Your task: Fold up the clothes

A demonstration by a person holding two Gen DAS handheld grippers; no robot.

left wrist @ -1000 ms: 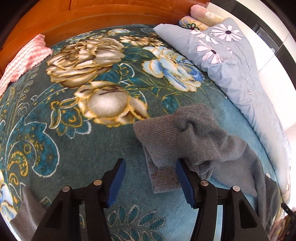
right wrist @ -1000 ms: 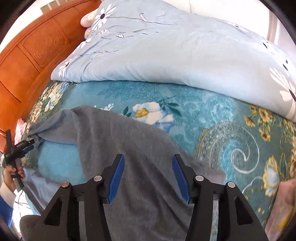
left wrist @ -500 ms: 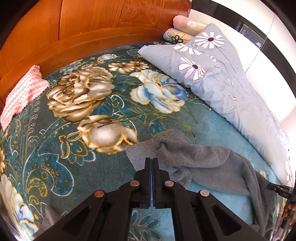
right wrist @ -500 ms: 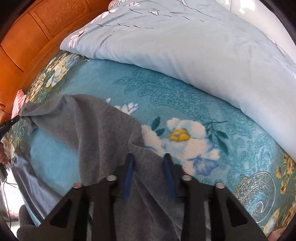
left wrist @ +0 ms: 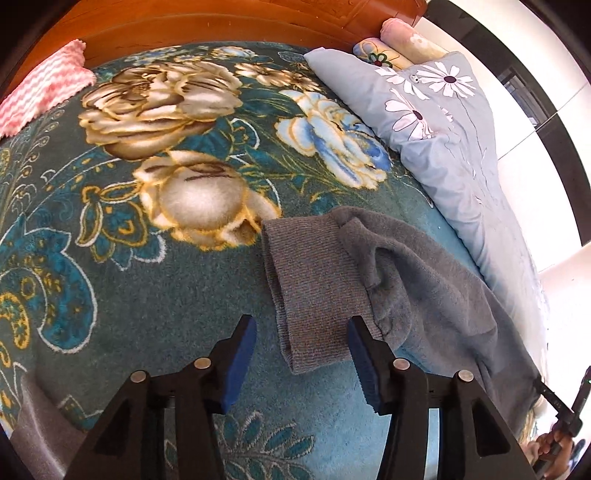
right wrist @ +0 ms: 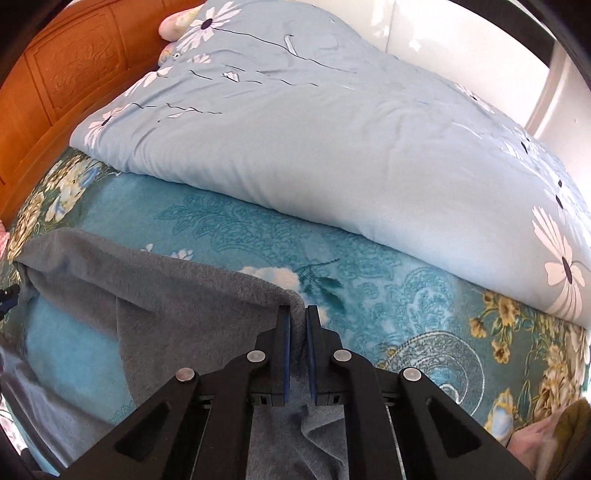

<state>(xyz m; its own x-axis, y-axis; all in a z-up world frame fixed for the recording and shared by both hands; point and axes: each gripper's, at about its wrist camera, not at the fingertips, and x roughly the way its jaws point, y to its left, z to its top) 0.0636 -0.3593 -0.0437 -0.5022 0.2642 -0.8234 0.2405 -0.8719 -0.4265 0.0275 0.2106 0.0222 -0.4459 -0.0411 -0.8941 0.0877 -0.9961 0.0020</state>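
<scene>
The left tongs point(left wrist: 301, 363), which were pressed fully together 0.5 s ago at the ribbed cuff point(left wrist: 314, 291) of the grey garment point(left wrist: 436, 295), are now spread wide, with the cuff lying flat on the floral blanket point(left wrist: 110, 258) of the bed between and just beyond the blue pads point(left wrist: 242, 360); the cuff has been released and is no longer gripped. On the other side, the right tongs point(right wrist: 297, 343), which were only narrowing 0.5 s ago, are now drawn nearly together on a raised fold of the same grey garment point(right wrist: 166, 306), so that edge is held and lifted slightly off the blanket. The garment is spread across the blanket, beside the pale blue quilt point(right wrist: 332, 147) and well apart from the pink cloth point(left wrist: 40, 92) near the wooden headboard point(left wrist: 221, 18). It is judged that 1 sleeve end has been laid in place and that the held edge is about to be carried over; the fold appears to be at an early stage.
</scene>
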